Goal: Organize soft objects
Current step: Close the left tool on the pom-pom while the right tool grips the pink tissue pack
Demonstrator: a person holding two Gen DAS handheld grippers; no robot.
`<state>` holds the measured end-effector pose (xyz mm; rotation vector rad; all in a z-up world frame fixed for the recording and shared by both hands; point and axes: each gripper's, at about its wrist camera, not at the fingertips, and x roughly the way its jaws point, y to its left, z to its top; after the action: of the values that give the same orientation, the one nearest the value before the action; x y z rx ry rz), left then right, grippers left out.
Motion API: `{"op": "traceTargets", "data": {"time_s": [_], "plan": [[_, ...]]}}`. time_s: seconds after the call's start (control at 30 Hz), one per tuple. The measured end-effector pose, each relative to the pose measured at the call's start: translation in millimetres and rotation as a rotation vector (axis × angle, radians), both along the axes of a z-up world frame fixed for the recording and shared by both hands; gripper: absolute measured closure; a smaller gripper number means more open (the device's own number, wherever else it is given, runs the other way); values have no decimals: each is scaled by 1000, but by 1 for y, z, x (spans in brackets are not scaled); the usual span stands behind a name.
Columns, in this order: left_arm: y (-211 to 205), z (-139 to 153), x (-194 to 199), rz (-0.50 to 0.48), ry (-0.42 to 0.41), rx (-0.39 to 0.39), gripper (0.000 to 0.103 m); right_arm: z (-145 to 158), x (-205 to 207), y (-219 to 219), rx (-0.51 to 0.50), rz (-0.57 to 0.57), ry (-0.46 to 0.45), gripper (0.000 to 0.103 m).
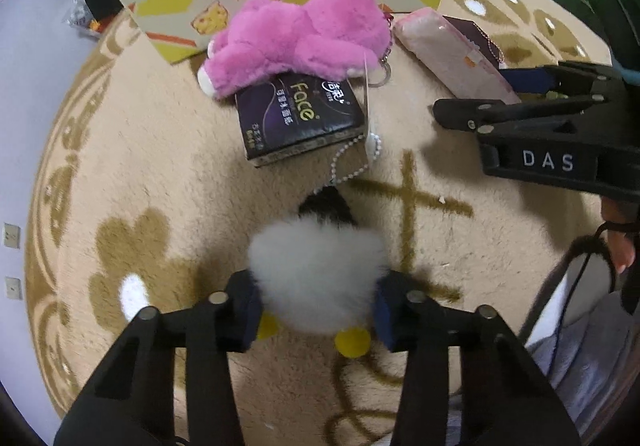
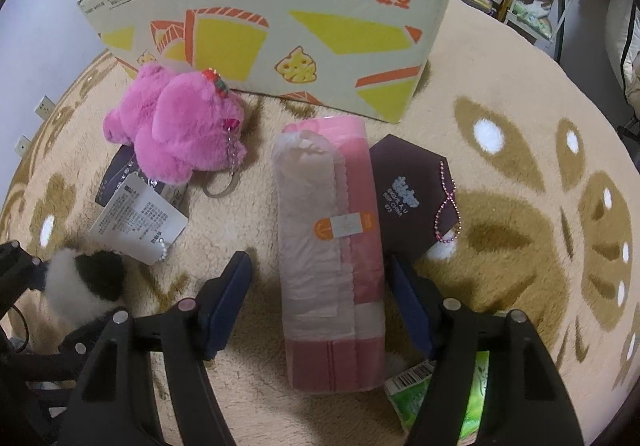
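A: We see the white fluffy plush [image 1: 318, 278] lying on the beige rug [image 1: 160, 166], right between the pads of our left gripper [image 1: 318, 312]. Its black end points away from us, and its face is hidden.

B: The pads press into the fur on both sides, so we are pinching it. Two yellow bits poke out underneath, partly cut off by the pads.

A: Our right gripper [image 2: 320, 306] is spread wide around the pink wrapped pack [image 2: 330, 258]. Whether the left pad touches it, we cannot tell; a gap shows there.

B: We count two plush toys: the white one and the pink plush [image 1: 296, 36], which lies half on the dark tissue box [image 1: 300, 114] in front of one cardboard box [image 2: 280, 14].

A: A dark purple card [image 2: 408, 190] sits just beside the pack, and a green packet [image 2: 440, 394] is mostly hidden under our right finger.
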<state>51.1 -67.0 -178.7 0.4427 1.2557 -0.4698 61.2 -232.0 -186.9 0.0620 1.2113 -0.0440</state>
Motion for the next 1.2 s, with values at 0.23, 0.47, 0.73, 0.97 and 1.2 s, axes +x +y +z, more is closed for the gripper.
{"op": "traceTargets", "data": {"time_s": [0.23, 0.47, 0.73, 0.97, 1.2], "plan": [[1, 0, 3, 4, 7, -9, 67, 0, 1, 0, 5, 3, 0, 29], [4, -2, 9, 5, 2, -7, 67, 0, 0, 0, 0, 10, -6, 29], [3, 1, 4, 7, -19, 1, 68, 3, -2, 6, -21, 40, -18, 56], [4, 8, 3, 22, -56, 10, 68, 8, -4, 9, -34, 44, -25, 56], [10, 20, 9, 60, -89, -6, 68, 13, -7, 9, -22, 45, -37, 56]]}}
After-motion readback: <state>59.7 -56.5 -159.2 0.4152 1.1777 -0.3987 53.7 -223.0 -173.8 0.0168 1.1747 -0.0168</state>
